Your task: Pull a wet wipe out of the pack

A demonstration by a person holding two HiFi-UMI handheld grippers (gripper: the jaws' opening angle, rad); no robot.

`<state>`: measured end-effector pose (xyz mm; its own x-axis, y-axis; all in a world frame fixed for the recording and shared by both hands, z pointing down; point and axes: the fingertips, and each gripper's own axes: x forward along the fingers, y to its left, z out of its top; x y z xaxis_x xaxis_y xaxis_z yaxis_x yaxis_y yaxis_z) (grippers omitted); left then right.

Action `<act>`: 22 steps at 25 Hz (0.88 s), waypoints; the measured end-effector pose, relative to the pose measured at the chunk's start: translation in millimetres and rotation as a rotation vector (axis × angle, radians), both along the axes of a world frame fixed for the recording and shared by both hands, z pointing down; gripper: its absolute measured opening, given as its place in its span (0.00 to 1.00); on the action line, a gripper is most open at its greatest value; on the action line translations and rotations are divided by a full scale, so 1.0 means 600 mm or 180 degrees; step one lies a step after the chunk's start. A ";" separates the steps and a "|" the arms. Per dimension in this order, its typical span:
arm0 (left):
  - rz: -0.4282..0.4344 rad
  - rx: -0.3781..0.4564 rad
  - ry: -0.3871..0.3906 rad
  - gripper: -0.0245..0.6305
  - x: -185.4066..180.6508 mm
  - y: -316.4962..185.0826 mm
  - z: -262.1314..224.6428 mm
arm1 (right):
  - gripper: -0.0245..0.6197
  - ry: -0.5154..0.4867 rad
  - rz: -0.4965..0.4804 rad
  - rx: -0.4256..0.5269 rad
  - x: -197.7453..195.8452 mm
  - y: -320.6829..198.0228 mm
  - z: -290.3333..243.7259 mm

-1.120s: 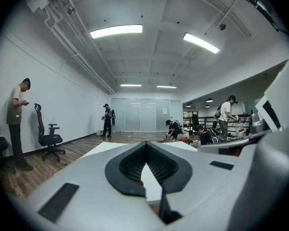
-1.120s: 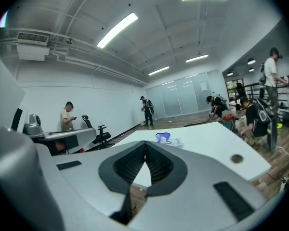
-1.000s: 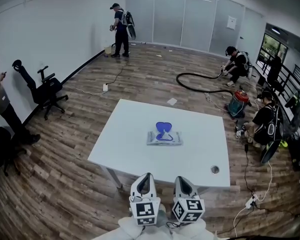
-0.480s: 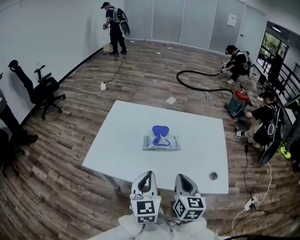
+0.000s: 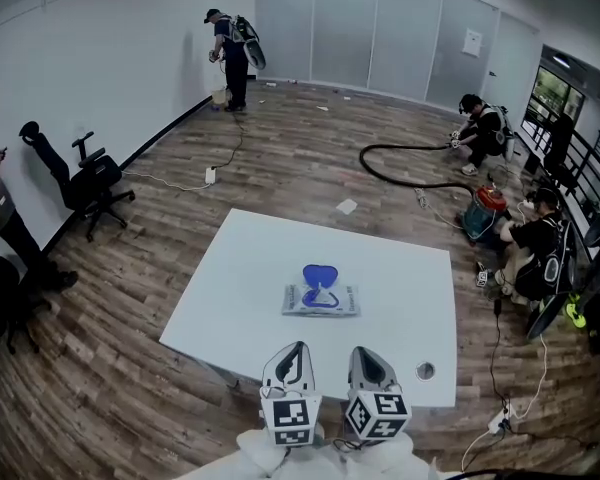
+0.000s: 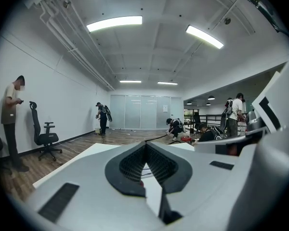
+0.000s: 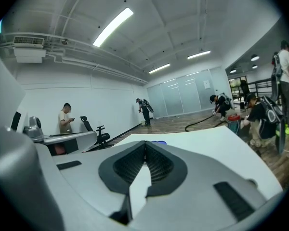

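A flat wet wipe pack (image 5: 321, 299) lies near the middle of the white table (image 5: 242, 268), and its blue lid (image 5: 319, 276) stands flipped up. My left gripper (image 5: 294, 353) and right gripper (image 5: 365, 356) hang side by side at the table's near edge, well short of the pack. Both are shut with nothing in them. In the left gripper view the left gripper (image 6: 145, 146) has its jaw tips pressed together. The right gripper view shows the right gripper (image 7: 145, 145) likewise, with the blue lid (image 7: 158, 142) peeking just past the tips.
A cable hole (image 5: 425, 370) sits at the table's near right corner. An office chair (image 5: 95, 182) and a person (image 5: 0, 218) are at the left wall. Crouching people, a black hose (image 5: 410, 168) and a red vacuum (image 5: 483, 206) occupy the floor at the right.
The table and pack have slid lower and nearer in the head view. Both grippers keep the same place and stay shut.
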<state>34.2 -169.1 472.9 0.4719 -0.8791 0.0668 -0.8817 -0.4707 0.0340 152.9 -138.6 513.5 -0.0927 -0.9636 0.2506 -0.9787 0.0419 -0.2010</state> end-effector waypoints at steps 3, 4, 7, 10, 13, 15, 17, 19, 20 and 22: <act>0.0012 -0.0012 -0.0015 0.03 0.015 -0.013 0.000 | 0.05 -0.0013 0.0000 -0.0031 0.014 -0.013 0.005; 0.0016 -0.0015 -0.0022 0.03 0.019 -0.017 0.000 | 0.05 -0.0018 0.0001 -0.0042 0.019 -0.017 0.007; 0.0004 -0.0031 -0.0052 0.03 0.028 -0.030 0.003 | 0.05 -0.0043 -0.0020 -0.0060 0.026 -0.032 0.013; -0.0030 -0.0062 -0.0074 0.03 0.037 -0.045 0.008 | 0.05 -0.0067 -0.0071 -0.0081 0.031 -0.047 0.017; -0.0060 -0.0091 -0.0072 0.03 0.047 -0.058 0.010 | 0.05 -0.0075 -0.0131 -0.0095 0.036 -0.061 0.019; -0.0079 -0.0096 -0.0055 0.03 0.054 -0.071 0.007 | 0.05 -0.0072 -0.0165 -0.0087 0.041 -0.072 0.016; -0.0094 -0.0094 -0.0054 0.03 0.060 -0.081 0.004 | 0.05 -0.0064 -0.0190 -0.0077 0.046 -0.083 0.013; -0.0119 -0.0096 -0.0060 0.03 0.060 -0.084 0.004 | 0.05 -0.0058 -0.0210 -0.0073 0.049 -0.089 0.012; -0.0134 -0.0096 -0.0059 0.03 0.059 -0.084 0.005 | 0.05 -0.0053 -0.0223 -0.0070 0.050 -0.091 0.013; -0.0164 -0.0092 -0.0059 0.03 0.056 -0.086 0.005 | 0.05 -0.0044 -0.0253 -0.0061 0.049 -0.097 0.013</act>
